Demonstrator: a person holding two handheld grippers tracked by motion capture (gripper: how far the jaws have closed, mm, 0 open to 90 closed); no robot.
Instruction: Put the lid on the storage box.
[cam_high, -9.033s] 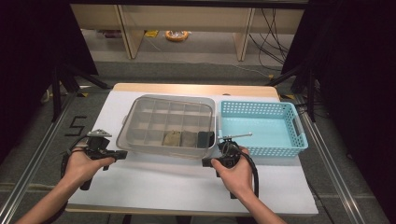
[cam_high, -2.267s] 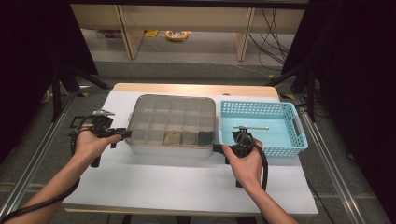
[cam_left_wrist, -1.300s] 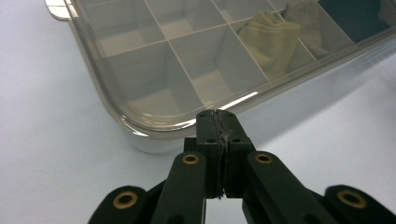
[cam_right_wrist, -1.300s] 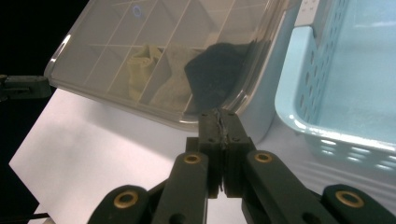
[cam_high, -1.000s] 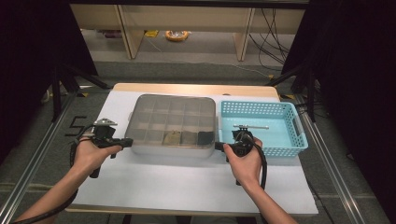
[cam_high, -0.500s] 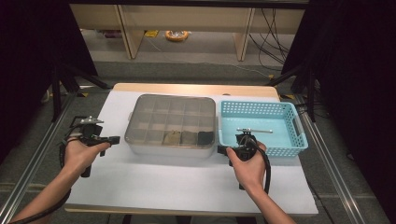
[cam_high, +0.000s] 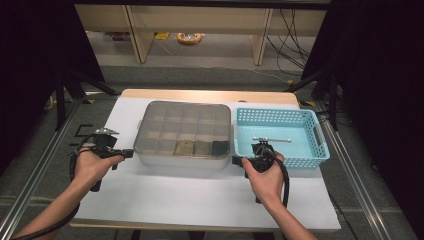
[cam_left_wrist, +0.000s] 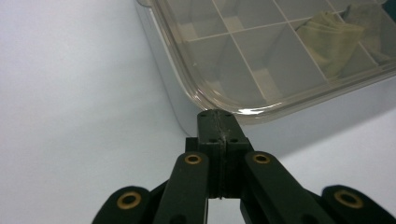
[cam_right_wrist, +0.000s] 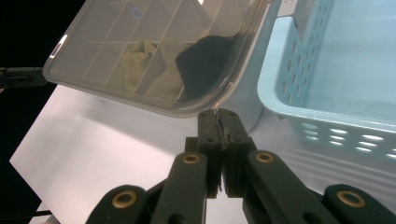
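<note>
A person is bracketing the lidded clear compartment box (cam_high: 184, 132) at mid-table, beside the blue basket (cam_high: 281, 131), with the left gripper (cam_high: 129, 153) and right gripper (cam_high: 236, 160), both clamped shut and empty. The rigid, slick, light-looking box is likely best lifted by its corner rims.

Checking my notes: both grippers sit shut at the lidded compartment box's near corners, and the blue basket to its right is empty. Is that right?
Not quite: the blue basket isn't empty. The high view shows a slim metal rod lying in it. The rest stands: left gripper and right gripper are shut by the compartment box.
</note>
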